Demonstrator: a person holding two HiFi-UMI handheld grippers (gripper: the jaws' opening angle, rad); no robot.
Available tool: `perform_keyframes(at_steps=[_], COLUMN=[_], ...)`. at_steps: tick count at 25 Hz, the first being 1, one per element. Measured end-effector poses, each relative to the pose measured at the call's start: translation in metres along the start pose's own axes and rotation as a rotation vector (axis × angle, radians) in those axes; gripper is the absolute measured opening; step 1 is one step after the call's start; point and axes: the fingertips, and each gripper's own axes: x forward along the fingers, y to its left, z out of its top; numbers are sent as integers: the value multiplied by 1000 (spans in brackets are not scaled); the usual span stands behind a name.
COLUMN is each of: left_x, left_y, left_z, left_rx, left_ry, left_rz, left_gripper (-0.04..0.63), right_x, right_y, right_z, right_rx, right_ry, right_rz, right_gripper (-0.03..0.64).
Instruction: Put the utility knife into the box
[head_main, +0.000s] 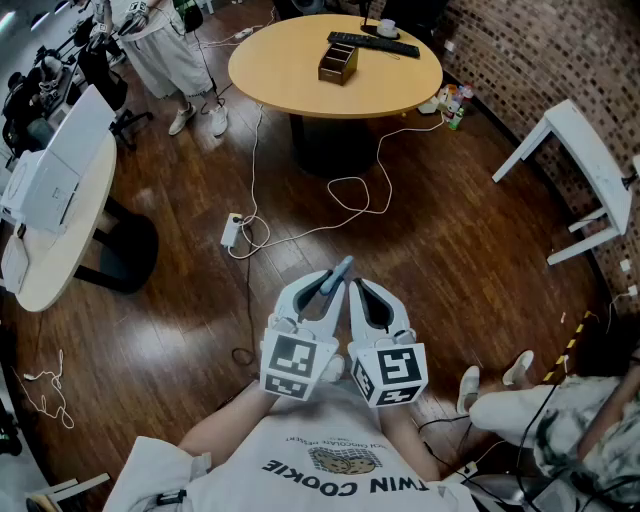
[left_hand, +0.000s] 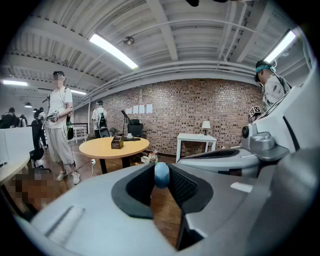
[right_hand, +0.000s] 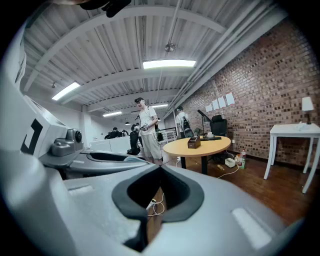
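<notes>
My left tool (head_main: 322, 292) is clamped on the blue-grey utility knife (left_hand: 161, 175). The knife's rounded end pokes out past the jaw tips and its body sits between the black pads. My right tool (right_hand: 159, 172) is closed to a narrow slit with nothing in it.

Both tools are close to my chest, well apart from the small dark brown open-topped box (head_main: 338, 63). The box stands on the round light-wood tabletop (head_main: 280, 70), beside a flat black keyboard (head_main: 373, 44).

As I judge it, this step is the carry. I'd grip firmly without squeezing harder, so the slim handle doesn't pivot. I'd step clear of the white cable (head_main: 345, 195) looped over the wooden floor. At the box I'd tip the knife end-down above the opening and only then release. The free right tool could steady the box wall.
</notes>
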Motion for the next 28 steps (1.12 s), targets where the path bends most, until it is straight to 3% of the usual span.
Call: perform_keyframes(at_steps=[13,28], left_x=[19,54], left_y=[-22,-5], left_z=[12,13], left_rx=[10,-2], left_ry=[-36,-30], left_rz=[5,-15], left_gripper=[75,75], right_x=[-8,21], right_y=[-30,-51], right_z=[12,12], right_rx=[-30,-32], right_ry=[-25,-15], right_rz=[-13,-39], right_gripper=[2,2])
